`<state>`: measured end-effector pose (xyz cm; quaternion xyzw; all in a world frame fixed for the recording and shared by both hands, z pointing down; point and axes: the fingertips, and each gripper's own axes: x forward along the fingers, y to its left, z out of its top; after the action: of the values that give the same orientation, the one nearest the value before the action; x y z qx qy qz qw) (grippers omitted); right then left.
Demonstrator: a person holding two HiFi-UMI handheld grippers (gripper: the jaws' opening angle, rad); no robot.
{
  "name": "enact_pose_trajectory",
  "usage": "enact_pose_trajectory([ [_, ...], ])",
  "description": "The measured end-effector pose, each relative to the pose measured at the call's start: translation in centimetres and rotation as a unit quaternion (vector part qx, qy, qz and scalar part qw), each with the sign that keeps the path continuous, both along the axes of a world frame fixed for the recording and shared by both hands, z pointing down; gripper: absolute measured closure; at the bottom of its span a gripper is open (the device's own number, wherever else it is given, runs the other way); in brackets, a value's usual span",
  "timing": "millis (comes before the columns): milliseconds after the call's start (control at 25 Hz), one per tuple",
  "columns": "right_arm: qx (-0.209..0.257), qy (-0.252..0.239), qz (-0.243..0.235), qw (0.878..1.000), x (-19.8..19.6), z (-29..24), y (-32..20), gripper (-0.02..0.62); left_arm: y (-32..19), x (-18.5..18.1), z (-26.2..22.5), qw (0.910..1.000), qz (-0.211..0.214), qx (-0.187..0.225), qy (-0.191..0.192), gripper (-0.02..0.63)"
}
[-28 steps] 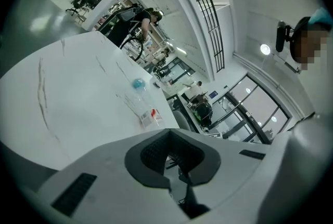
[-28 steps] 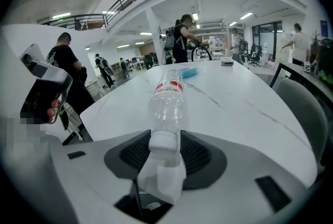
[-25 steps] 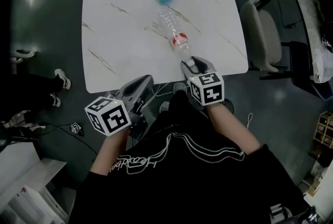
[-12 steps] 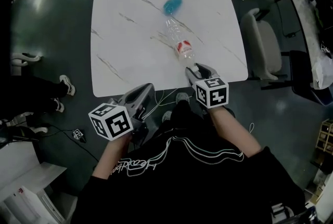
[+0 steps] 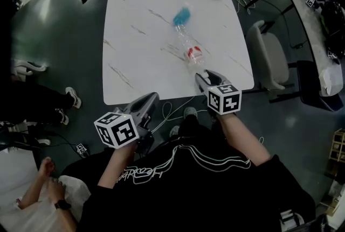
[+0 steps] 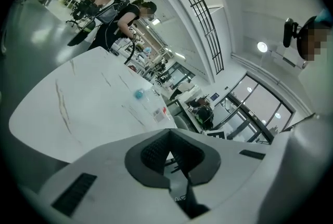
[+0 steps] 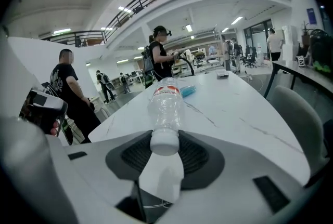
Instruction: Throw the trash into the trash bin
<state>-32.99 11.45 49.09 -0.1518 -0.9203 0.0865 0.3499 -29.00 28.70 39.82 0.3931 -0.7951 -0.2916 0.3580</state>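
Head view: a white table (image 5: 135, 32) seen from above, with the person standing at its near edge. A clear bottle (image 5: 190, 52) lies on its side near the table's near right corner. Its long axis runs from the cap, nearest the person, up and slightly left toward the far side, almost in line with the right gripper (image 5: 206, 76).

In the right gripper view, the right gripper (image 7: 165, 146) has its jaws closed on the bottle's (image 7: 165, 106) white cap, and the body stretches straight away over the tabletop.

The left gripper (image 5: 150, 98) hangs off the table, below the near edge. In the left gripper view its jaws (image 6: 167, 153) are together with nothing between them.

A blue item (image 5: 182, 15) lies farther along the same line, just beyond the bottle's base. A chair (image 5: 267, 56) stands close on the right.

No trash bin shows in any view, so its direction cannot be told. The floor to the near left looks most open for carrying the bottle away.
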Motion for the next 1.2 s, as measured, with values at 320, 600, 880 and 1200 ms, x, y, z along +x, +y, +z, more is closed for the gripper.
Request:
enact_pose_trajectory([
  [320,0.003,-0.063,0.009,0.998,1.5,-5.5,-0.4,0.420,-0.8,0.4,-1.6,0.9990,0.031,-0.001,-0.034,0.603],
  [600,0.004,-0.117,0.031,0.993,4.2,-10.1,-1.7,0.420,-3.7,1.5,-3.0,0.9926,0.086,-0.007,-0.085,0.603],
  [880,0.009,-0.153,0.074,0.985,8.1,-13.8,-4.6,0.420,-7.5,2.9,-4.3,0.9863,0.139,0.017,-0.088,0.604],
  [1200,0.026,-0.160,0.203,0.966,16.4,-15.3,-11.7,0.420,-16.4,7.3,-3.0,0.9613,0.266,0.046,-0.055,0.604],
])
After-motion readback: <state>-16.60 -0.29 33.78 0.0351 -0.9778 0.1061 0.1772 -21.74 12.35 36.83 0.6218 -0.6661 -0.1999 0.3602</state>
